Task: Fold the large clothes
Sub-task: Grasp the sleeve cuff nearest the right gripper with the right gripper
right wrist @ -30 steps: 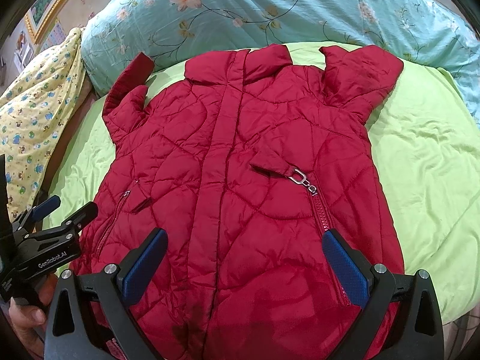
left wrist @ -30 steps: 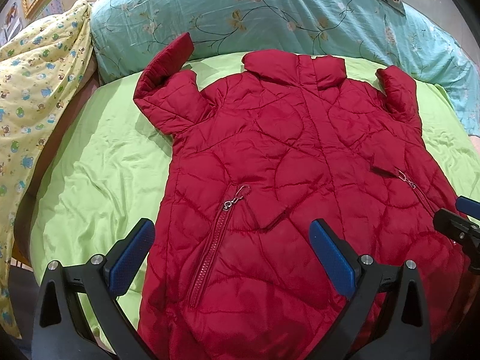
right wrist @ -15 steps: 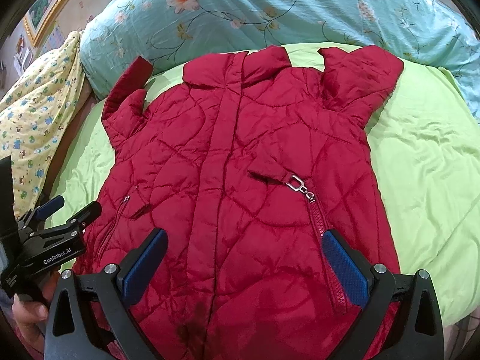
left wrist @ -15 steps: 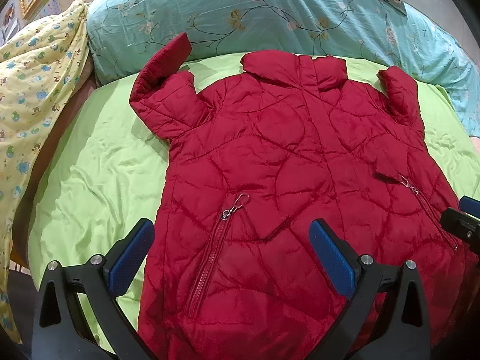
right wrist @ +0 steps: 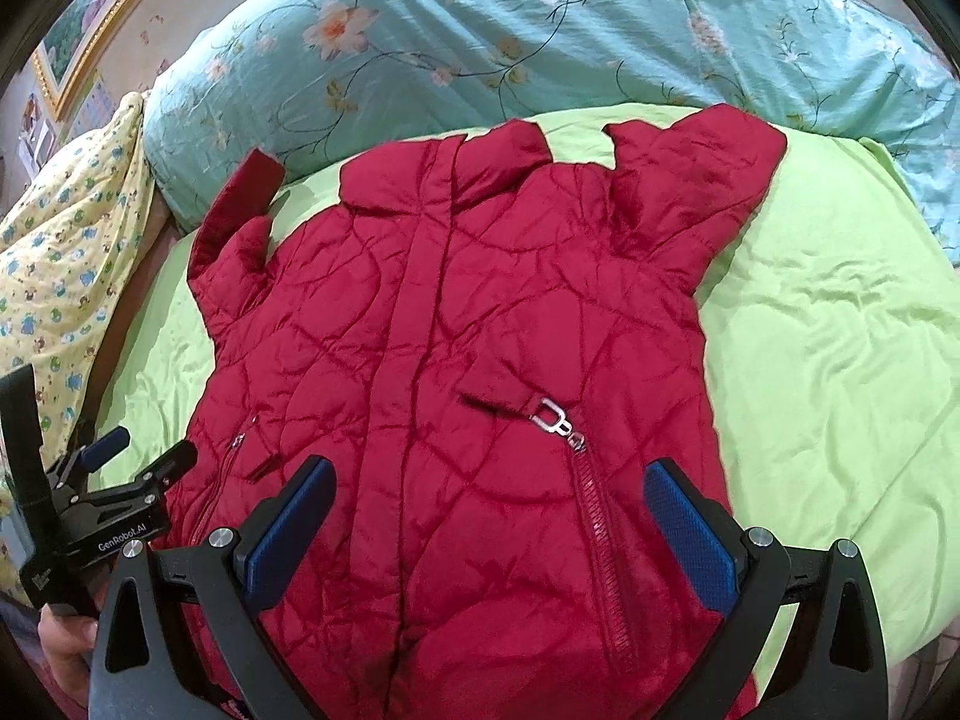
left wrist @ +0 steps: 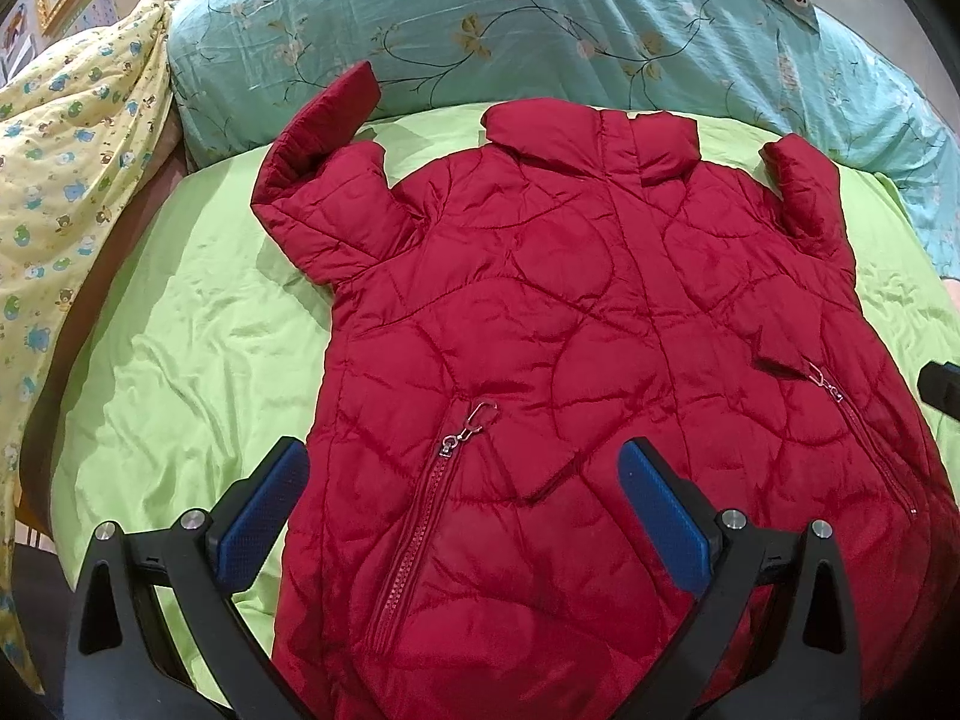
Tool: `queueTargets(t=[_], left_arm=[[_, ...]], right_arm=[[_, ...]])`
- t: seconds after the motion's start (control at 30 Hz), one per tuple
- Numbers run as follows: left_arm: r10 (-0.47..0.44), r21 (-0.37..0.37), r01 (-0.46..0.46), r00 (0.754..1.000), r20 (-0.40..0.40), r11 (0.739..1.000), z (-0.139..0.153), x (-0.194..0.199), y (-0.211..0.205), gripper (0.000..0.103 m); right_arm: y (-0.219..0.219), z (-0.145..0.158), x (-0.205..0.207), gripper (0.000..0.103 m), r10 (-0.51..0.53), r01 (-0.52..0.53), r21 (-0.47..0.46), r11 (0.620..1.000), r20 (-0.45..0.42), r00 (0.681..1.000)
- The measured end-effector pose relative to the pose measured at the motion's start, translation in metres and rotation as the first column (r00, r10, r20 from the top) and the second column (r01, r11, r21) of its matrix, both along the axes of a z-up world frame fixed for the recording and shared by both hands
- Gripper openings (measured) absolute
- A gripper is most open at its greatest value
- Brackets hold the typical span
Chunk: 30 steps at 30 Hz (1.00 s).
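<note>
A red quilted jacket (left wrist: pixel 588 324) lies front up and spread flat on a lime green sheet (left wrist: pixel 180 348), collar toward the pillows. It also shows in the right wrist view (right wrist: pixel 468 360). Both sleeves are bent up by the collar. My left gripper (left wrist: pixel 462 510) is open and empty, hovering above the jacket's left pocket zipper (left wrist: pixel 420 516). My right gripper (right wrist: pixel 489 528) is open and empty above the hem near the right pocket zipper (right wrist: pixel 594 498). The left gripper also shows at the left edge of the right wrist view (right wrist: pixel 144 456).
A teal floral pillow (left wrist: pixel 540 18) lies across the head of the bed behind the collar. A yellow printed quilt (left wrist: pixel 54 192) is heaped at the left. Bare green sheet (right wrist: pixel 840 360) lies to the right of the jacket.
Both grippers have drawn back slightly toward the hem and stayed open. The jacket has not moved.
</note>
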State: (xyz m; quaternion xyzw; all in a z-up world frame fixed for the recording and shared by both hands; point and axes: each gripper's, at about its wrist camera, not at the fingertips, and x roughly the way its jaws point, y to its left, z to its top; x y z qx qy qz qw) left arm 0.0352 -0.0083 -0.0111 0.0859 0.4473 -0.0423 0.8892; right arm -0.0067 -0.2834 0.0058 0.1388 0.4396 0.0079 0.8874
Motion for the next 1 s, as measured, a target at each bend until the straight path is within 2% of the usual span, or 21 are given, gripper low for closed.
queueTargets(t=[0.33,0.53,0.67,0.77,0.83,1.0], left_arm=[[-0.005,0.018,0.005,1.000,0.002,1.000,-0.002,0.008,-0.003,0.103],[-0.003,-0.039,0.002,1.000,-0.021,0.999,-0.007,0.022,0.000,0.103],[-0.006,-0.069,0.004,1.000,-0.029,0.998,-0.010,0.031,0.006,0.103],[0.006,-0.052,-0.007,1.000,-0.027,0.999,-0.013,0.039,0.009,0.103],[0.011,-0.059,-0.013,0.999,-0.034,0.998,-0.015,0.045,0.011,0.103],[0.020,-0.078,-0.024,0.999,-0.049,0.997,-0.022,0.058,0.010,0.103]], right_arm=[[-0.022,0.009,0.012,0.103,-0.018,0.018,-0.017,1.000,0.029,0.999],[-0.051,0.012,0.029,0.103,-0.052,0.053,-0.015,0.999,0.039,0.998],[-0.084,0.010,0.050,0.103,-0.086,0.086,0.010,0.996,0.043,0.995],[-0.111,0.003,0.068,0.103,-0.124,0.123,0.033,0.992,0.035,0.992],[-0.140,-0.004,0.084,0.103,-0.157,0.153,0.090,0.984,0.046,0.987],[-0.206,-0.028,0.123,0.100,-0.272,0.264,0.156,0.952,0.033,0.962]])
